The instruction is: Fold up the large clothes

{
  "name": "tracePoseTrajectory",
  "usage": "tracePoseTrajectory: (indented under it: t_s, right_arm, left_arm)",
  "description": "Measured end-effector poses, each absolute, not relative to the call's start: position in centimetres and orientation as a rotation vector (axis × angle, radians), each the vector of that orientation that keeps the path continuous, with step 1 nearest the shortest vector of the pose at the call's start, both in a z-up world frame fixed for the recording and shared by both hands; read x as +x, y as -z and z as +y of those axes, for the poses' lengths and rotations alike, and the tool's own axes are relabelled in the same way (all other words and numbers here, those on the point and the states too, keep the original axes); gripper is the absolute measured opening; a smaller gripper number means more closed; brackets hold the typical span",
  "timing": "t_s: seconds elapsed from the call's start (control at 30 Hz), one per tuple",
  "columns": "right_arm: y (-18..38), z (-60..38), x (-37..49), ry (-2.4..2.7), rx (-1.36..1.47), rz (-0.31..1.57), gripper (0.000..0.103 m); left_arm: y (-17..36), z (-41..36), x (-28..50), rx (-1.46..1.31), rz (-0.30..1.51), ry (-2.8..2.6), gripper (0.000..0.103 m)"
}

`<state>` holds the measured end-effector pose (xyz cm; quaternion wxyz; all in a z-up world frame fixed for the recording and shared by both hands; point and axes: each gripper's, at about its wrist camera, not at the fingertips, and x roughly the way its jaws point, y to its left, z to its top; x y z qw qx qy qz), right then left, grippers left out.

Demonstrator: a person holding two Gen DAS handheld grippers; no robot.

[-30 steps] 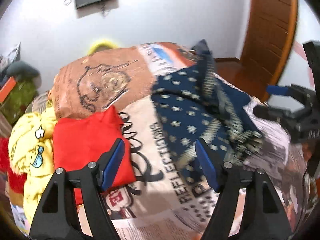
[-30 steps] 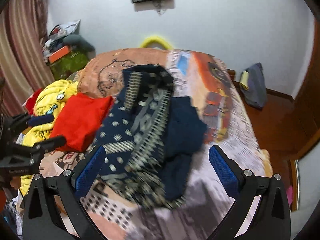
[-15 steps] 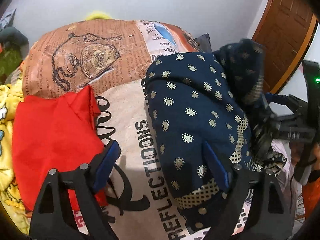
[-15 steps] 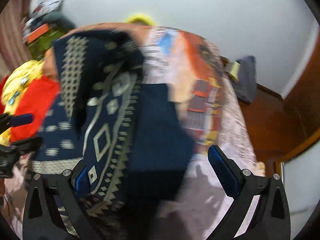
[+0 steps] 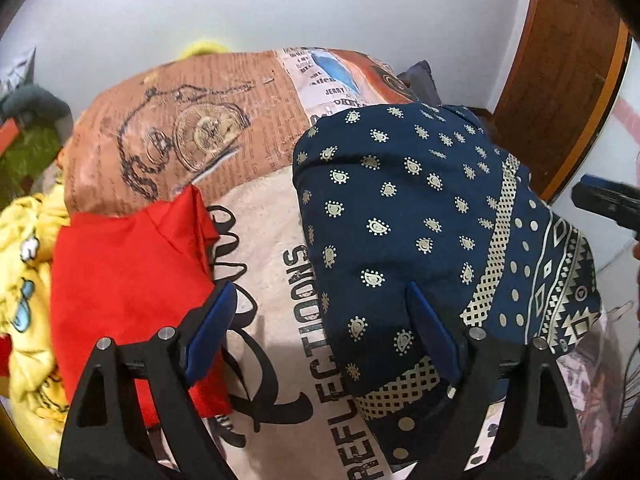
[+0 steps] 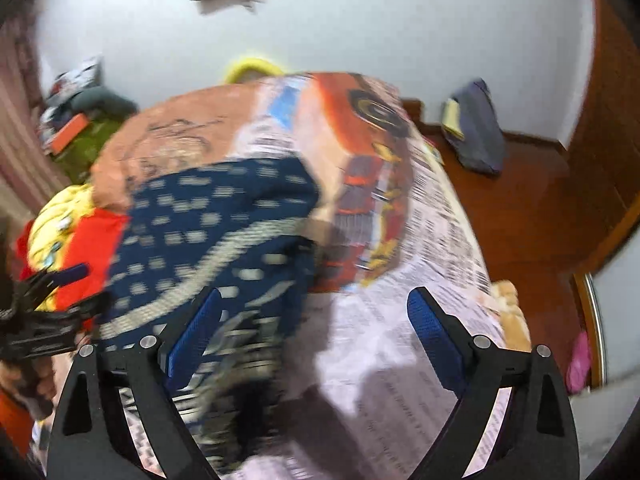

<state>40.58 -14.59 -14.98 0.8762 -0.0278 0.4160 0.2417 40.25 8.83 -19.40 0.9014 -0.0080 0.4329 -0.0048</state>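
Observation:
A navy garment with gold dots and a patterned border [image 5: 420, 216] lies folded over on the printed bedspread [image 5: 280, 280]; it also shows, blurred, in the right wrist view [image 6: 208, 232]. My left gripper [image 5: 320, 328] is open and empty, its right finger over the garment's near edge. My right gripper [image 6: 316, 340] is open and empty, its left finger over the garment's right part. The right gripper shows at the far right edge of the left wrist view [image 5: 608, 200], and the left gripper at the left edge of the right wrist view [image 6: 48, 304].
A folded red garment [image 5: 128, 280] lies left of the navy one, with yellow clothes [image 5: 28, 280] beside it. A grey bag [image 6: 472, 128] sits on the wooden floor by the wall. A brown door [image 5: 568, 60] stands at the right.
The right gripper carried the navy garment's patterned part over onto the rest and let go. The garment now lies as a compact fold. The right wrist view is swinging.

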Motion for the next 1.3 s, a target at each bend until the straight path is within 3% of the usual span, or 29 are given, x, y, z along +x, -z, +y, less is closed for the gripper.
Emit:
tracePoseTrajectory:
  t_s: [0.37, 0.77, 1.03, 1.3]
  right_arm:
    - [21.7, -13.1, 38.8, -0.497, -0.222, 0.987, 0.094]
    - [20.0, -16.5, 37.0, -0.495, -0.164, 0.972, 0.097]
    - [18.2, -15.9, 39.4, -0.590, 0.028, 0.950, 0.097]
    - [23.2, -14.4, 44.6, -0.656, 0.213, 1.151, 0.097]
  left_arm:
    - [19.3, 8.9, 38.0, 0.006, 0.905, 0.017, 0.087]
    - [19.2, 10.4, 33.1, 0.123, 0.932, 0.008, 0.087]
    - [15.6, 11.3, 35.8, -0.108, 0.851, 0.106, 0.090]
    - [21.0, 11.7, 42.7, -0.429, 1.031, 0.239, 0.091]
